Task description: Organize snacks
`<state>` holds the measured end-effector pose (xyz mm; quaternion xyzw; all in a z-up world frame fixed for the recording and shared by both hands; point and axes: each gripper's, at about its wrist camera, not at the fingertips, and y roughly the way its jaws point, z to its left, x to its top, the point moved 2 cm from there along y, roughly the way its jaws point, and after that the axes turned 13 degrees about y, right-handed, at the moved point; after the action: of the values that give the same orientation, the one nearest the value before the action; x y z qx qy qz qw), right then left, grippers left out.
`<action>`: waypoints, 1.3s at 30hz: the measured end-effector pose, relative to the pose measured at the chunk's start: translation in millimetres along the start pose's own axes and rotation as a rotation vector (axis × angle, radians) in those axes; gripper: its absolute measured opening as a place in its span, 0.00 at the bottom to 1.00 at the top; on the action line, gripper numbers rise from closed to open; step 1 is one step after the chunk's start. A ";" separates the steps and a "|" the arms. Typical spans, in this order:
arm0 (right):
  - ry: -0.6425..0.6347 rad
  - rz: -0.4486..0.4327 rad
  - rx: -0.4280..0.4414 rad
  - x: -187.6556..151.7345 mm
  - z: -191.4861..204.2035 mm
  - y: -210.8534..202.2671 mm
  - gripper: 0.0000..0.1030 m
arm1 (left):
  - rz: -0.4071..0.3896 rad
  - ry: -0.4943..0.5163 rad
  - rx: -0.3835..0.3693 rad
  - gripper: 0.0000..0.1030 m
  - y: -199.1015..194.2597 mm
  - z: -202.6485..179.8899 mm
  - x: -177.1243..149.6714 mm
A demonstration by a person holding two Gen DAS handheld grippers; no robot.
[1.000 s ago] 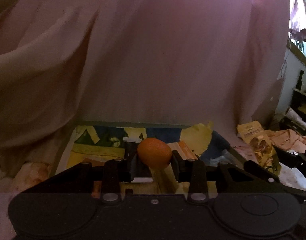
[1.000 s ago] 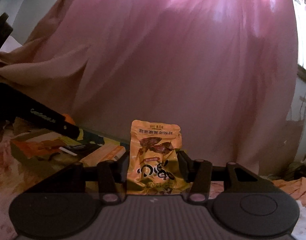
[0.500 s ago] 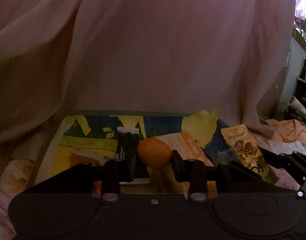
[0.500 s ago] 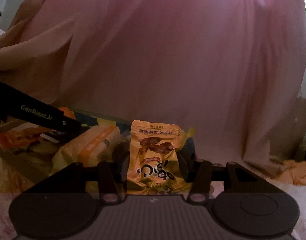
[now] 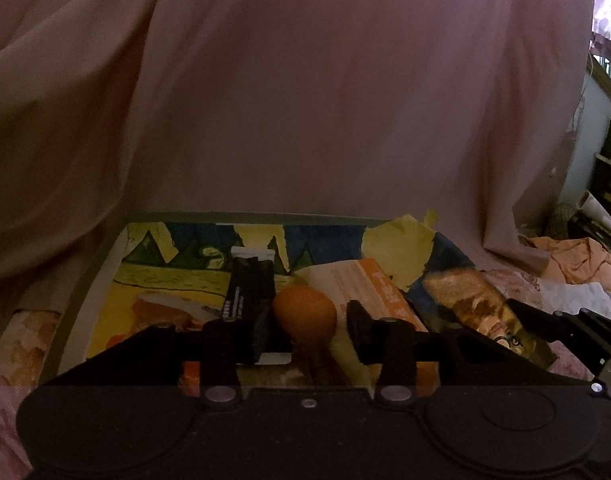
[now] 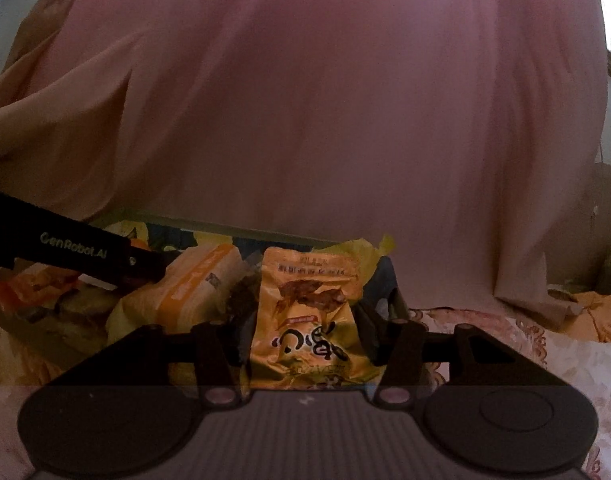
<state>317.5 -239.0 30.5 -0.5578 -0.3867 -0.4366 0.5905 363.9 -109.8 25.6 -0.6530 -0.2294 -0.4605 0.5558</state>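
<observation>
Snack pouch (image 6: pixel 309 316): gold foil, crinkled, upright w/ dark print.

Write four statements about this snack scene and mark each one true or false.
1. The left tool clamps the orange tightly. False: its jaws have just been opening, and the orange sits between them with a gap on one side.
2. The right tool grips a yellow pouch. True.
3. Nothing lies in the tray. False: a black packet and an orange-white pack lie in it.
4. Pink cloth hangs behind the tray. True.
</observation>
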 end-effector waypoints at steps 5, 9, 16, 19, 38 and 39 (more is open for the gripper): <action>0.008 0.008 0.007 -0.8 -0.5 -0.2 0.61 | -0.003 -0.009 0.004 0.63 -0.4 -0.8 -2.2; 0.005 -0.004 0.002 -0.5 -0.3 -2.7 0.71 | -0.006 -0.020 0.009 0.76 -1.6 -0.6 -3.2; 0.028 -0.022 -0.004 3.2 -4.7 -9.2 0.89 | -0.036 -0.037 0.027 0.97 -8.6 -1.5 -2.3; 0.033 -0.039 -0.013 5.0 -7.0 -14.1 0.94 | -0.047 -0.056 0.036 0.99 -12.5 0.9 -3.0; 0.068 -0.134 0.012 22.2 -2.1 -47.8 1.00 | -0.111 -0.110 0.115 0.99 -49.4 15.0 -5.5; 0.071 -0.137 0.013 23.0 -2.2 -49.2 1.00 | -0.113 -0.111 0.120 0.99 -50.6 15.4 -5.6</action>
<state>278.2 -242.9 67.8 -0.5104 -0.4055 -0.4932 0.5760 325.5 -80.1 47.5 -0.6289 -0.3234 -0.4398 0.5536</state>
